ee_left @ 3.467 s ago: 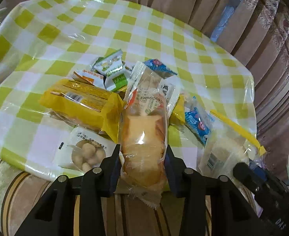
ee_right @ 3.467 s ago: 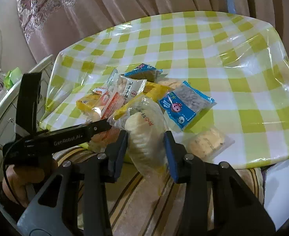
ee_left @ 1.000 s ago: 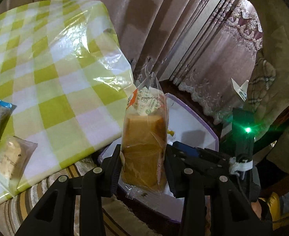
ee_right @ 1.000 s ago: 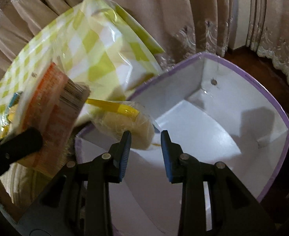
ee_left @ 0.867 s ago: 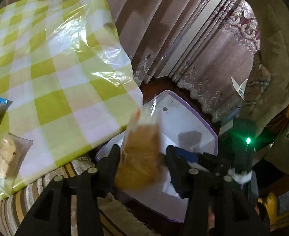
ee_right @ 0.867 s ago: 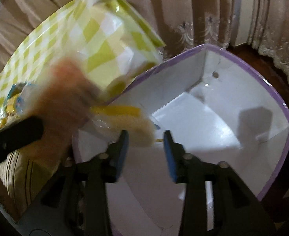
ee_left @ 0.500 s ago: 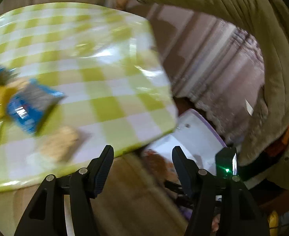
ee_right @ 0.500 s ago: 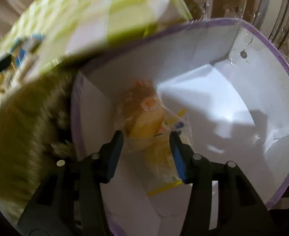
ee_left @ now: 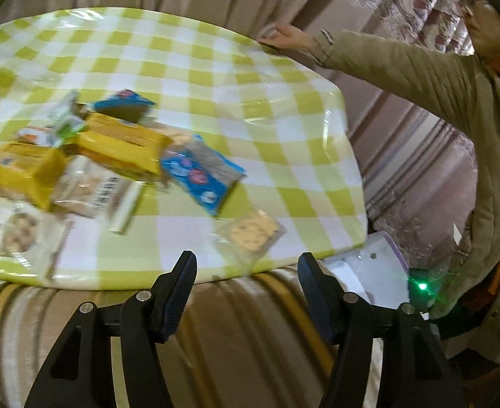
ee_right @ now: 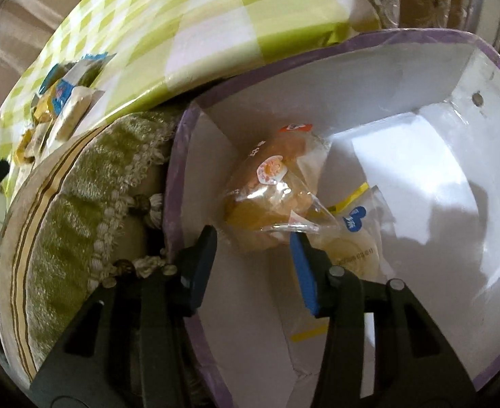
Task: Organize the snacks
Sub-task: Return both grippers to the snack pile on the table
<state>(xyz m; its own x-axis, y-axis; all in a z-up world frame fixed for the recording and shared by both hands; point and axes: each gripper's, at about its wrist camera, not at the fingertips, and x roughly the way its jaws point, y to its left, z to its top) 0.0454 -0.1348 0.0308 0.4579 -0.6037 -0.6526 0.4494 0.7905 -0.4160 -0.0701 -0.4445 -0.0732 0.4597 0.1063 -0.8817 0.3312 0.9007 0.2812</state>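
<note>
My left gripper (ee_left: 246, 261) is open and empty, hanging just off the near edge of the checked table (ee_left: 216, 68). On the table lie a blue packet (ee_left: 202, 173), two yellow packets (ee_left: 120, 146), a clear cracker packet (ee_left: 250, 231) and several more snacks. My right gripper (ee_right: 253, 238) hovers over the white, purple-rimmed box (ee_right: 419, 54), its jaws closing with nothing pressed between them. Inside the box lie the bread packet (ee_right: 270, 187) and a pale bun packet (ee_right: 355, 238), just beyond the fingertips.
A person's sleeve (ee_left: 402, 68) reaches across, with the hand (ee_left: 283, 35) on the table's far right edge. The box corner (ee_left: 372, 265) shows beside the table at lower right. A striped cushion (ee_left: 250, 323) lies under the table's edge. Curtains hang behind.
The left gripper let go of the bread packet into the box and swung left to the table. The right gripper released the bun packet and dipped lower into the box.
</note>
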